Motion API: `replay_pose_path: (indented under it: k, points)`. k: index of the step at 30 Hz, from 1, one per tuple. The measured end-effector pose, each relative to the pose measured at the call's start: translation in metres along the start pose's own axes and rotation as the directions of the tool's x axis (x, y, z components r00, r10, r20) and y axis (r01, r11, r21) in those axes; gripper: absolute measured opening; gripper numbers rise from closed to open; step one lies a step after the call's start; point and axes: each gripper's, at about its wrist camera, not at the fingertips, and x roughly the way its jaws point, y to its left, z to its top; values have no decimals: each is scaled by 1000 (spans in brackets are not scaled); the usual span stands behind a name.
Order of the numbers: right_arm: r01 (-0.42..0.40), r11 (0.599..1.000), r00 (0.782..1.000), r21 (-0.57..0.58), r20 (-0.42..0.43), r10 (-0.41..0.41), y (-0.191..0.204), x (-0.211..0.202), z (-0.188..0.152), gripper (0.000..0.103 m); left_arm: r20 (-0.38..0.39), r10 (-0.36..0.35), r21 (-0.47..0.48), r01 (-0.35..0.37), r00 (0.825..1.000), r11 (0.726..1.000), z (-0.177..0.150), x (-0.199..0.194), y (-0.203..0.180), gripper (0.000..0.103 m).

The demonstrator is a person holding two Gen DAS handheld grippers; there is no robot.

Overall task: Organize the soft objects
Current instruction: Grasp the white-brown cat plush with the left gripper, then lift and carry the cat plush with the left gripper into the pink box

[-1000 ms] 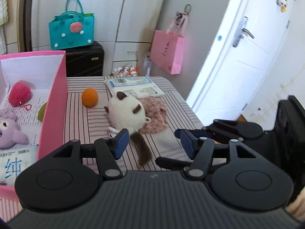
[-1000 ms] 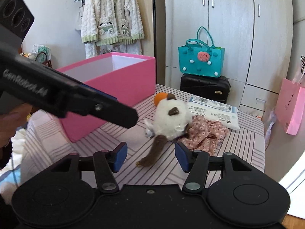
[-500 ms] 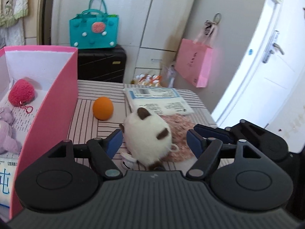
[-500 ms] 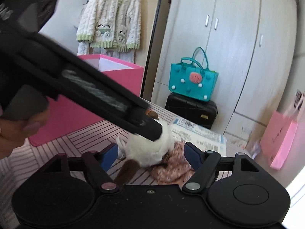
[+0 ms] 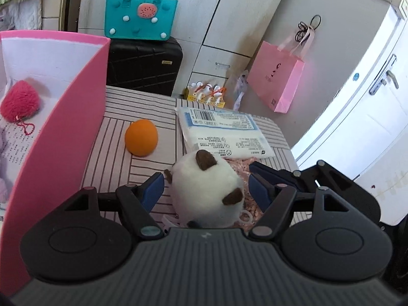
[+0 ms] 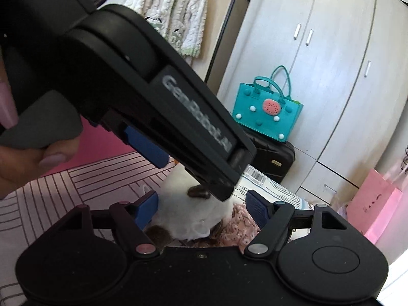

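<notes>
Left gripper has closed in, fingers straddling plush cat.

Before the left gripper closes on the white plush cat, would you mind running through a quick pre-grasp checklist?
1. Left gripper open: ok.
2. White plush cat between its fingers: ok, pads either side, not yet squeezing.
3. Right gripper out of the way: not ok, it is open around the same cat.
4. Floral cloth free of the grasp: cannot tell, it lies against the cat.
5. Pink box has room: ok, bare floor beside the pink pompom.
6. Orange ball clear of the fingers: ok.
</notes>
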Motion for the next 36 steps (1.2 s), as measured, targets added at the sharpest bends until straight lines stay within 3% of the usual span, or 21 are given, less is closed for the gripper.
replay_pose_path:
  k: [4, 5, 14, 20, 26, 36]
  points:
    - [-30, 999, 999, 30, -9, 30, -6, 2, 0, 78, -48, -19, -45, 17, 999, 999, -3, 11, 3, 67]
    - [-44, 998, 999, 49, -11, 44, -7, 3, 0, 78, -56, -25, -58, 22, 998, 998, -5, 14, 5, 60]
    - [-39, 998, 999, 51, -26, 41, -12, 4, 2, 78, -26, -63, -89, 61, 998, 994, -6, 5, 12, 53]
    - [-32, 999, 999, 42, -21, 32, -3, 5, 6, 73, -12, -77, -57, 76, 997, 995, -7, -7, 7, 53]
    - [-91, 980, 995, 179, -21, 96, -13, -8, 14, 69, -3, -85, -38, 85, 996, 996, -9, -22, 5, 53]
    - [-115, 966, 990, 233, -48, 130, -19, -24, 18, 69, -65, -114, 43, 117, 991, 992, -11, -50, -4, 52]
